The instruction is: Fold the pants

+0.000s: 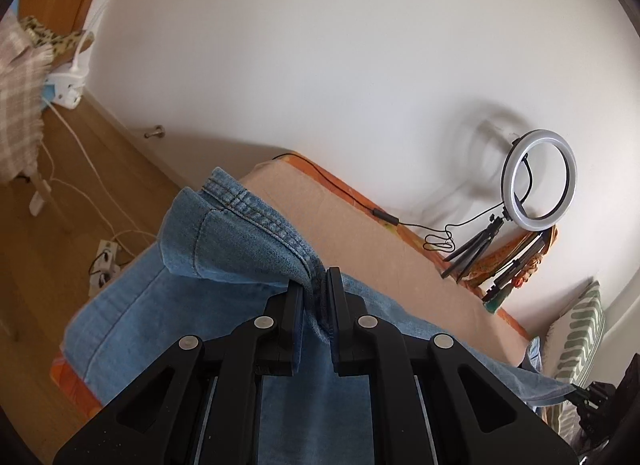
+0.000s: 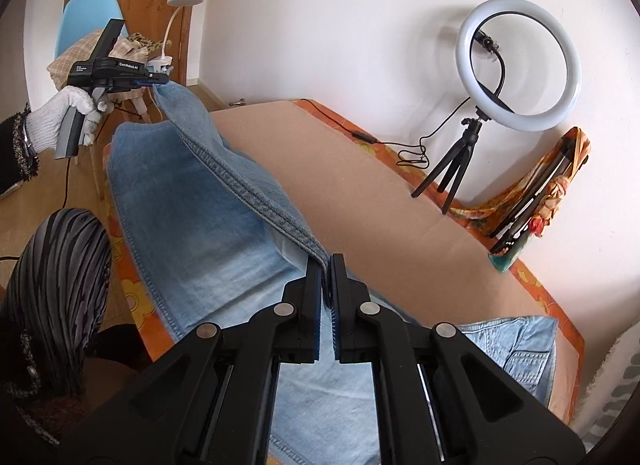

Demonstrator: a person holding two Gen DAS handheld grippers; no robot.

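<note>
The blue jeans [image 2: 192,233] lie spread on the table [image 2: 360,193]. The left hand-held gripper [image 1: 316,297] and right hand-held gripper [image 2: 326,285] are each clamped tight on the stitched hem, lifting it above the denim beneath.

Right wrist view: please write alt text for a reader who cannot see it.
The right claw is shut on the seamed edge of blue jeans, lifting it above a table. Farther left, the left claw, held by a white-gloved hand, grips the same edge.
</note>
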